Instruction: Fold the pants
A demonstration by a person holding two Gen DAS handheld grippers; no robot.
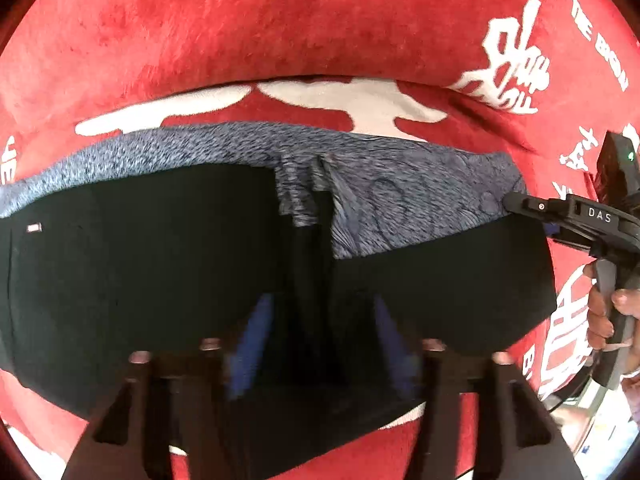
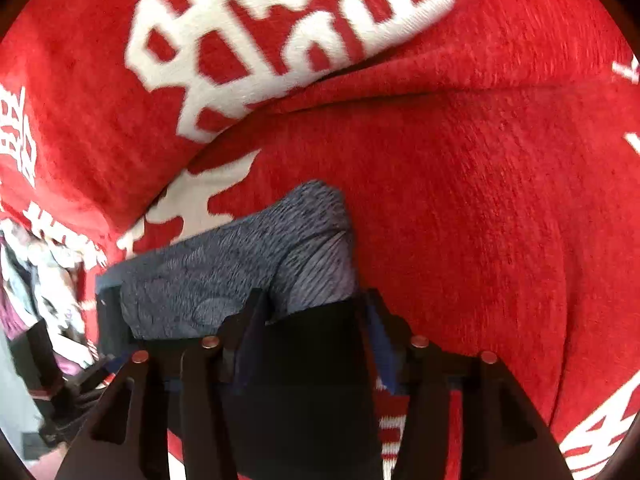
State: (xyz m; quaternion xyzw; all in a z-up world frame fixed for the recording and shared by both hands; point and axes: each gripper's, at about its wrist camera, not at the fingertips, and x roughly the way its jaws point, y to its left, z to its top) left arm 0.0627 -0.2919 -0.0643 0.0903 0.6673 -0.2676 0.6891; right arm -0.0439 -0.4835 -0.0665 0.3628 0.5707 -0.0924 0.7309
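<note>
Pants: soft pants with a black outer face and a heathered blue-grey inner face (image 1: 120, 248) lie spread across a red plush blanket with white lettering (image 1: 280, 24); a band of the grey face shows along the far edge, with the black cloth nearer the camera.

Left gripper: the black two-finger left gripper (image 1: 320, 328) has its blue-padded fingers (image 1: 256, 332) set apart, with black cloth bunched between them. Whether the pads actually pinch it cannot be told.

Right gripper: the black two-finger right gripper (image 2: 312, 320) stands with its fingers (image 2: 248, 320) parted around a fold of the black cloth at the pants' right end. Its grip cannot be told either. In the left wrist view its tip (image 1: 520, 202) touches the right edge of the pants, with a hand (image 1: 604, 312) on the handle.

Edges: the pants' near hem curves free over the blanket in the left view. The right end stops just at the right gripper.

Open room: bare red blanket lies beyond the far edge and widely to the right in the right wrist view.

Surface: the blanket is thick, with a deep crease (image 2: 400, 92) running across behind the pants.

Room: a blurred clutter of pale things (image 2: 40, 272) shows at the left rim of the right view.
</note>
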